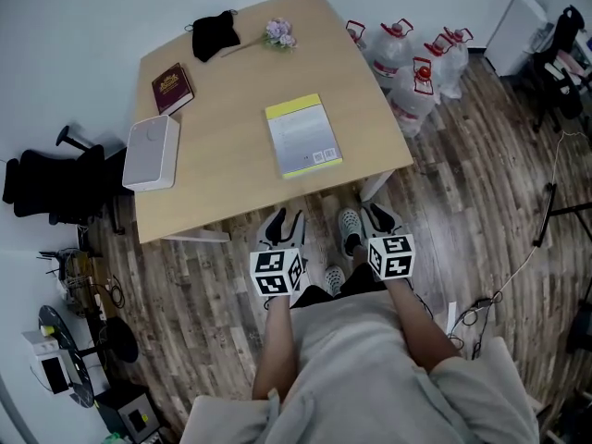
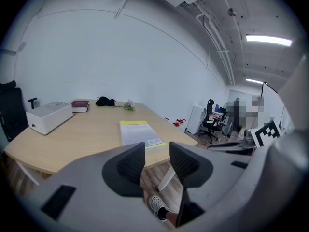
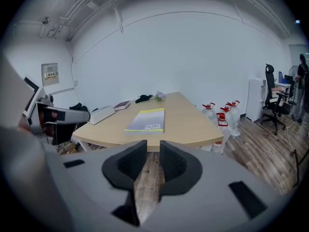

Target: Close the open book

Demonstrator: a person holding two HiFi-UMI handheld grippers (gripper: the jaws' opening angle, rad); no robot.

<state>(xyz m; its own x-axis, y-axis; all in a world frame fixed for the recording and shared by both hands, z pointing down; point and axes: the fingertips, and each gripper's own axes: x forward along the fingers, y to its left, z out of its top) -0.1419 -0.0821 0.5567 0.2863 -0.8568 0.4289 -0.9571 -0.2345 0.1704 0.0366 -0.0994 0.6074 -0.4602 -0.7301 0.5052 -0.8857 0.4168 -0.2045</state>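
A book (image 1: 303,137) with a grey and yellow cover lies shut and flat near the front edge of the light wooden table (image 1: 231,192). It also shows in the left gripper view as the book (image 2: 140,132) and in the right gripper view as the book (image 3: 146,120). My left gripper (image 1: 282,222) hangs off the table's front edge over the floor, open and empty. My right gripper (image 1: 379,216) is beside it to the right, also short of the table, its jaws a narrow gap apart with nothing between them. Both point toward the table.
On the table's left part lie a white box (image 1: 152,152) and a maroon book (image 1: 172,88); a black cloth (image 1: 215,33) and small flowers (image 1: 279,33) lie at the far edge. Water bottles (image 1: 416,67) stand on the floor to the right, a black chair (image 1: 55,188) to the left.
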